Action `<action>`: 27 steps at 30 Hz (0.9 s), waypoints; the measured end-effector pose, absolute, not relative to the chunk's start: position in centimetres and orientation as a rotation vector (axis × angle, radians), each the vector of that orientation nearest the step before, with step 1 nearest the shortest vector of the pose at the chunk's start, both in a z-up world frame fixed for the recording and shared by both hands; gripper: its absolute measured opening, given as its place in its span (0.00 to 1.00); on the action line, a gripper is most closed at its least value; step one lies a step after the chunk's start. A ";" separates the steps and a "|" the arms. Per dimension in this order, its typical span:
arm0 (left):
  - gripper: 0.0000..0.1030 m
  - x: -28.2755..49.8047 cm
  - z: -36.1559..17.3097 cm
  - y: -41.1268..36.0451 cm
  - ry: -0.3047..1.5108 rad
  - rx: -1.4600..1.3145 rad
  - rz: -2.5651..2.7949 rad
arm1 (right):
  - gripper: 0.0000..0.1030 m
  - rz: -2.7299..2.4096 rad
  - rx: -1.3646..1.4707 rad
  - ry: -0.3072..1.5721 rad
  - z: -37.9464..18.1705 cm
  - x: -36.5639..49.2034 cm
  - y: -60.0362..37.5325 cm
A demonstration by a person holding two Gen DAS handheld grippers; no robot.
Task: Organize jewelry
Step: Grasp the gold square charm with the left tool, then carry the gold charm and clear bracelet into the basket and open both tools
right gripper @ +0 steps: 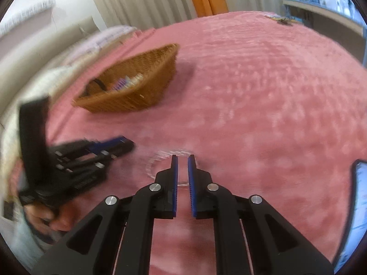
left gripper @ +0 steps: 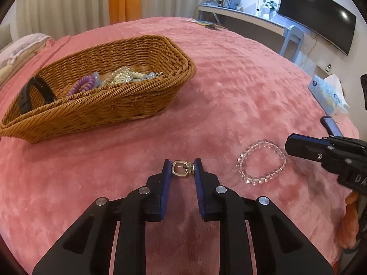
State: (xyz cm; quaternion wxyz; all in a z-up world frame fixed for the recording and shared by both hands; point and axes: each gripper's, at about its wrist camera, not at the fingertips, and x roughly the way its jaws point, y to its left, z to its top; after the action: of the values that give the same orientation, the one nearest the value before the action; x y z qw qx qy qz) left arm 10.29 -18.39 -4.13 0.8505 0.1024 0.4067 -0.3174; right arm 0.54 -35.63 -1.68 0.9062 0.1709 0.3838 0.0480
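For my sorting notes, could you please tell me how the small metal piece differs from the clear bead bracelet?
The metal piece is small, silvery and angular; the bracelet is a larger loop of clear round beads. The metal piece sits pinched between the left tool's pads; the bracelet lies loose. Both are on the pink blanket, outside the basket.

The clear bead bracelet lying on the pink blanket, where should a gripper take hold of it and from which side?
Grip one short stretch of the clear bead bracelet, best its near arc, coming down from above with one finger inside the loop and one outside. It lies flat and open on the blanket, so the hollow centre leaves room.
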 end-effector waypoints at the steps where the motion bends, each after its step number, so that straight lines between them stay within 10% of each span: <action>1: 0.18 10.2 -4.1 -18.2 0.854 0.206 -0.672 | 0.08 0.094 0.357 0.782 -1.5 0.4 -35.7; 5: 0.18 10.3 -4.0 -17.7 0.858 0.177 -0.684 | 0.13 0.038 0.274 0.808 -1.4 0.7 -35.2; 12: 0.18 9.9 -3.9 -17.1 0.872 0.156 -0.708 | 0.60 -0.009 0.204 0.824 -0.9 1.0 -34.2; 22: 0.18 7.8 -2.8 -14.1 0.831 0.157 -0.731 | 0.59 -0.028 0.170 0.945 -3.2 3.8 -34.3; 27: 0.18 7.6 -2.6 -12.6 0.824 0.132 -0.718 | 0.14 -0.025 0.038 0.965 -3.5 4.3 -31.7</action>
State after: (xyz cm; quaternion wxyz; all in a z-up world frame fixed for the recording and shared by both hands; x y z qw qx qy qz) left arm 7.63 -12.62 -2.58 0.8523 0.0628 0.3916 -0.3411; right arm 4.32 -31.67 -3.51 0.8856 0.0181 0.4639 -0.0120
